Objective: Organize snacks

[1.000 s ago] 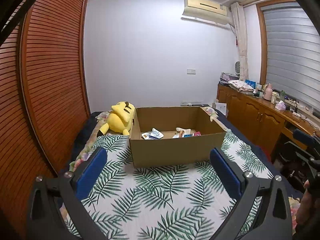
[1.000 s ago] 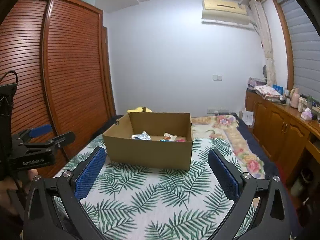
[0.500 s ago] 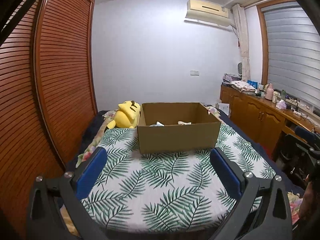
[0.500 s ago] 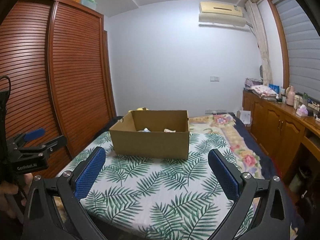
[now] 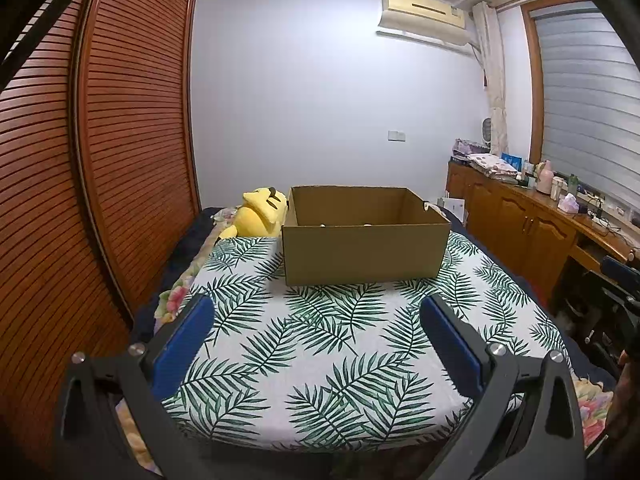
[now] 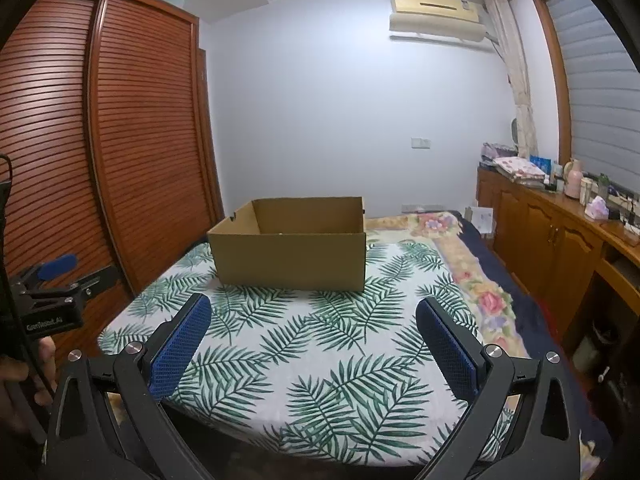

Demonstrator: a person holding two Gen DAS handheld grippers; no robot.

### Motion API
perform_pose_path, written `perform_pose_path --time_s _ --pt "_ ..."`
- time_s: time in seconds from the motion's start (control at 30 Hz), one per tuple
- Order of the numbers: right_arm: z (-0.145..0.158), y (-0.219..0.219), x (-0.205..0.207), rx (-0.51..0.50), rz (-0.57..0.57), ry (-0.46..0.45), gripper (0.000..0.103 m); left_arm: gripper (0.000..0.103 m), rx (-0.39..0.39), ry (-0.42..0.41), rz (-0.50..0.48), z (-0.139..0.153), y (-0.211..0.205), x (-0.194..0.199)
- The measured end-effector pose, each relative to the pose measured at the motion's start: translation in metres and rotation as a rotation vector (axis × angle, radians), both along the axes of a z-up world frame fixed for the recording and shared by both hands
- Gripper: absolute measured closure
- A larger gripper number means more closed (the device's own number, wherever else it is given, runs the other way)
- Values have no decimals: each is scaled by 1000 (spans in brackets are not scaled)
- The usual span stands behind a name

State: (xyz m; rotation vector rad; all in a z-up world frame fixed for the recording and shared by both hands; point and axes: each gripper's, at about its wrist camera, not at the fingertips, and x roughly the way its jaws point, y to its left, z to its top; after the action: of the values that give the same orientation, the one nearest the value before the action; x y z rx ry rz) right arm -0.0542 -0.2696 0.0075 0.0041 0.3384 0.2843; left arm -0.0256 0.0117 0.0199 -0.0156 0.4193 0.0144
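Note:
An open cardboard box (image 5: pixel 362 252) stands on the palm-leaf cloth (image 5: pixel 320 344) in the left wrist view; it also shows in the right wrist view (image 6: pixel 290 258). The box's front wall hides the snacks inside, apart from small white tips at the rim. My left gripper (image 5: pixel 316 332) is open and empty, well back from the box over the near edge of the cloth. My right gripper (image 6: pixel 314 330) is open and empty, also well short of the box. The left gripper also shows at the left edge of the right wrist view (image 6: pixel 60 280).
A yellow plush toy (image 5: pixel 260 212) lies left of the box. A slatted wooden wardrobe (image 5: pixel 100 160) runs along the left. A wooden sideboard (image 6: pixel 560 232) with bottles and folded cloth runs along the right. A floral blanket (image 6: pixel 472 280) borders the cloth on the right.
Both grippers have pulled back and lower from the box. The box looks smaller and the snacks inside have dropped out of sight behind its front wall. Both grippers stay open.

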Motion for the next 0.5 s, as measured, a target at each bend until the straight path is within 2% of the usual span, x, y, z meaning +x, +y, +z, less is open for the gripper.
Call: perform_pose_path --time_s 0.5 --pt "2 -1 -1 -4 -9 -4 0 0 8 1 0 -4 0 -1"
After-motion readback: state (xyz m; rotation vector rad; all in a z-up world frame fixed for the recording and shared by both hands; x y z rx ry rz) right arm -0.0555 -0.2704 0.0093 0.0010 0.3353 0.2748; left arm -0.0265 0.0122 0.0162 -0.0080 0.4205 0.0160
